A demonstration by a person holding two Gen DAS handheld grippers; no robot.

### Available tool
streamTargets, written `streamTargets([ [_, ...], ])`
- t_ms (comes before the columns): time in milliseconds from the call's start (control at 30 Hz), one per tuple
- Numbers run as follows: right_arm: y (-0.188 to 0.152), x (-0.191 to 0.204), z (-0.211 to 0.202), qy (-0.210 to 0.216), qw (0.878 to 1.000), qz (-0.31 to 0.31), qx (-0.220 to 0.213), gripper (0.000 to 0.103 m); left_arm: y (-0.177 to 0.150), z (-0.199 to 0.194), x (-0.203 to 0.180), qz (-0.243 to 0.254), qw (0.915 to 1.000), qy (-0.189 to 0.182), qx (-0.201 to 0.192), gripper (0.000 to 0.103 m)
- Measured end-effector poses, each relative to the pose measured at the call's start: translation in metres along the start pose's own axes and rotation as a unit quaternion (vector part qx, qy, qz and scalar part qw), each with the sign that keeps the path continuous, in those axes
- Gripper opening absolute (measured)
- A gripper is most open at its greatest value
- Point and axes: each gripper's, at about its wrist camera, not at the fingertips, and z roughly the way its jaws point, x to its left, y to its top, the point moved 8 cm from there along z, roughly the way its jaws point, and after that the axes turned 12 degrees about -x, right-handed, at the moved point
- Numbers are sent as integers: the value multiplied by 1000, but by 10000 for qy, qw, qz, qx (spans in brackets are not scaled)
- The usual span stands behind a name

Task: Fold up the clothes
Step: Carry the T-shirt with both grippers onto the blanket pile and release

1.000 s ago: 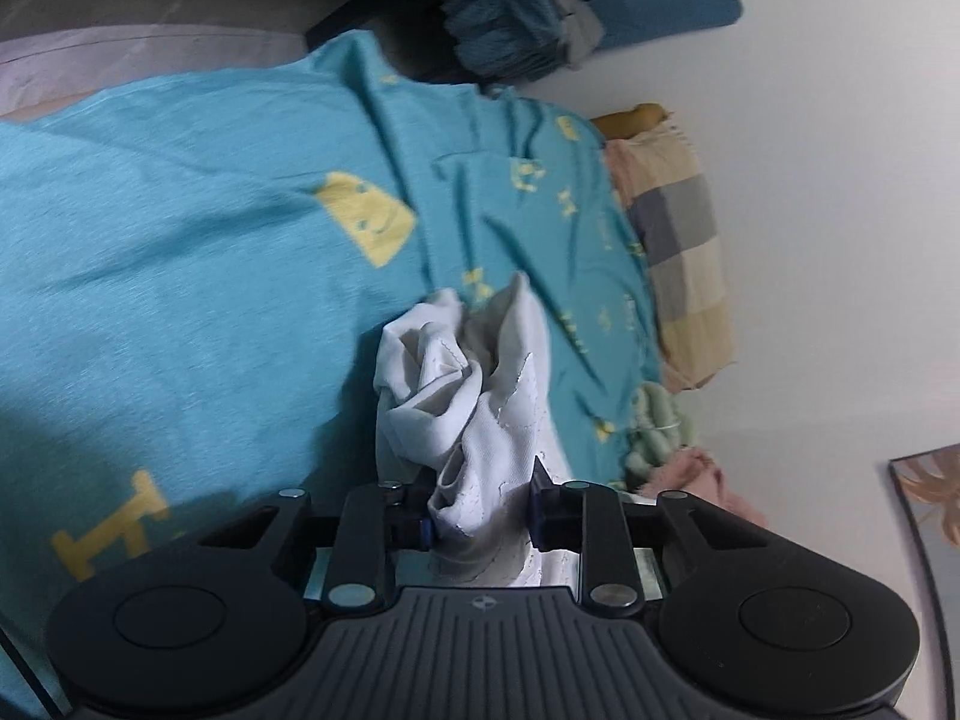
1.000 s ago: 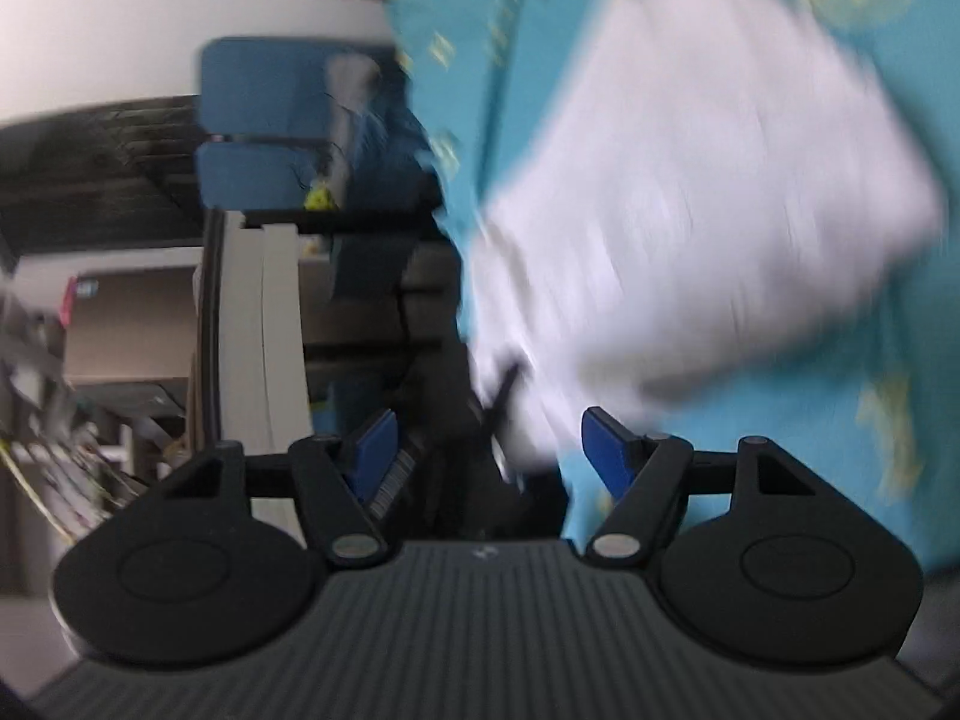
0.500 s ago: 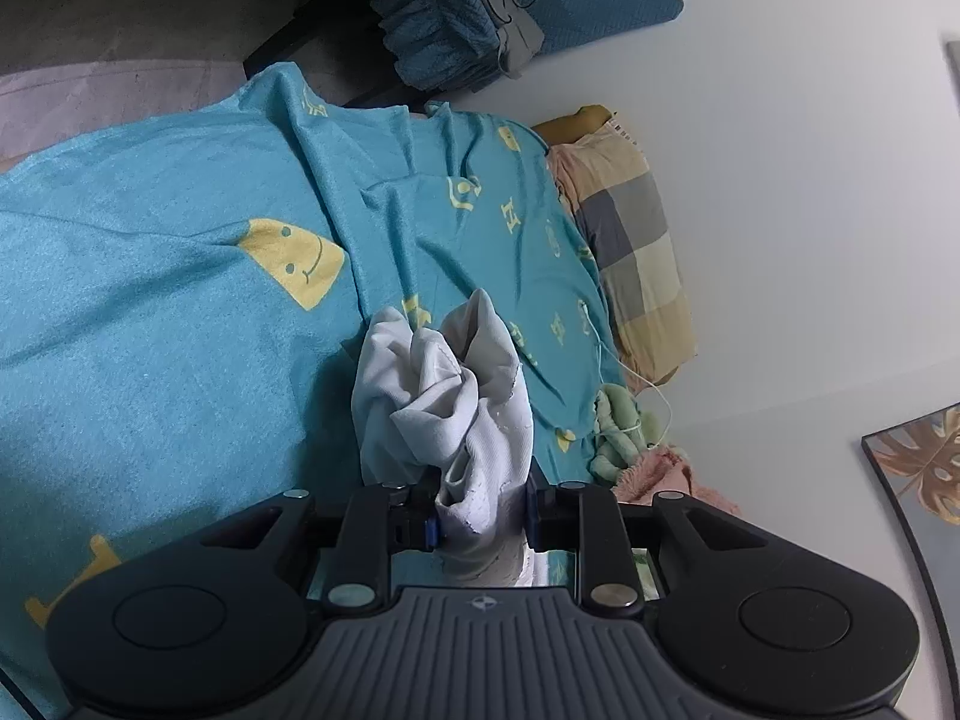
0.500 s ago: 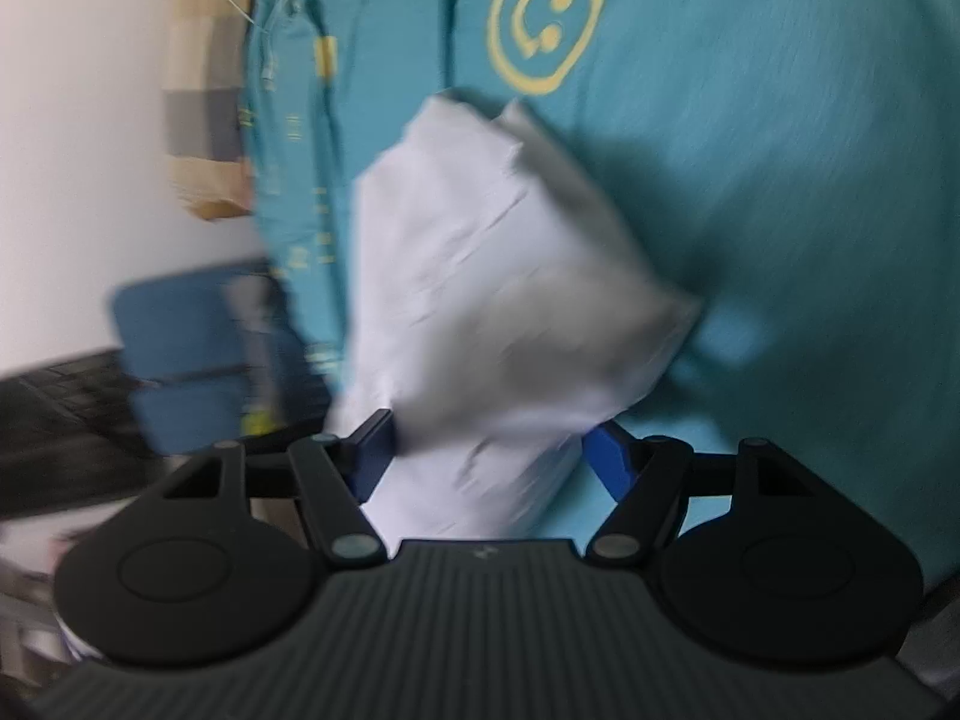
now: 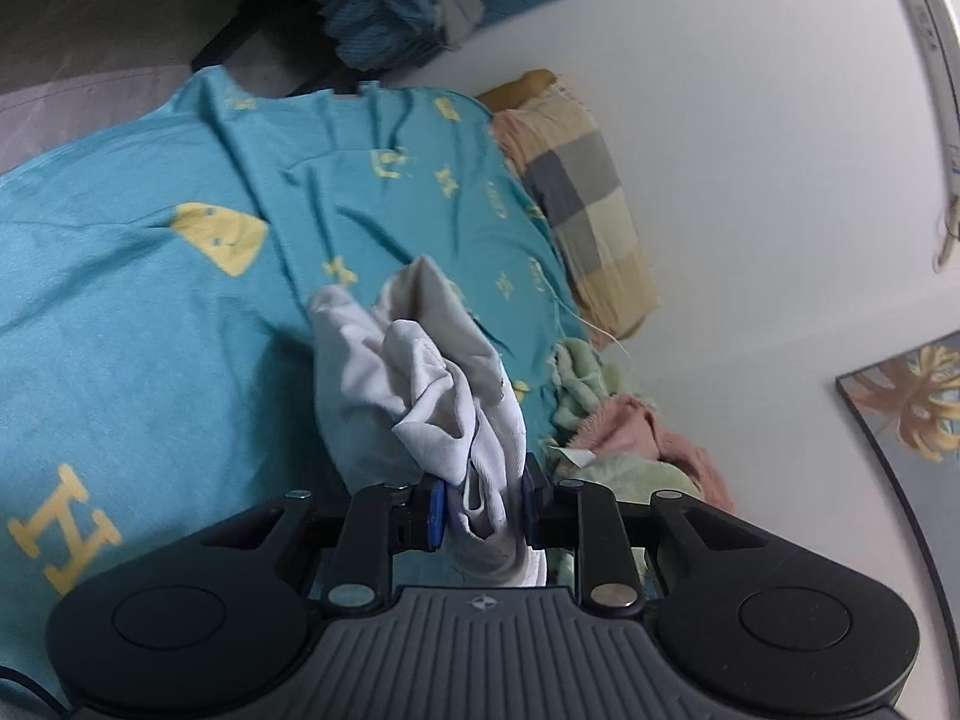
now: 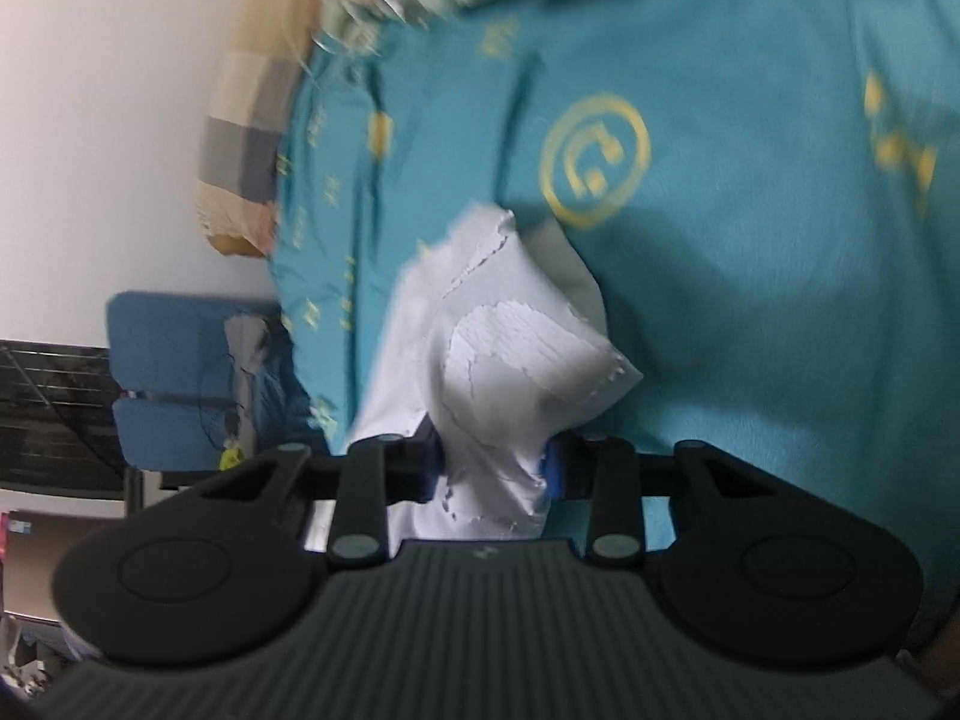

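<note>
At the bottom of the left wrist view, the left gripper pinches a bunched fold of the white garment, its blue pads pressed on the cloth. The garment rises crumpled from the jaws toward mid-frame, above the teal bedspread with yellow prints. In the right wrist view, the right gripper has just been closing and its jaws now press on another part of the same white garment, which puffs up in the centre. Farther off, a checked pillow lies at the bedspread's edge by the white wall, and a blue chair stands at left.
</note>
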Motion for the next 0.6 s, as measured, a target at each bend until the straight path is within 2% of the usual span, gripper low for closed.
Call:
streamTargets([
  [133,33,21,-30,359,9989,10,-293,31,-7,9,-52,-10,9997,-156,194,24],
  [267,93,51,-55,696,9956,16,-626,30,-24,40,-133,153,9971,-581,463,24],
  [467,231,120,-101,1289,9801,-372,-1460,30,-74,118,-281,485,9859,-1378,815,24],
  [600,322,157,-127,1531,9634,-846,-2030,29,-116,171,-366,465,9708,-2049,1161,24],
])
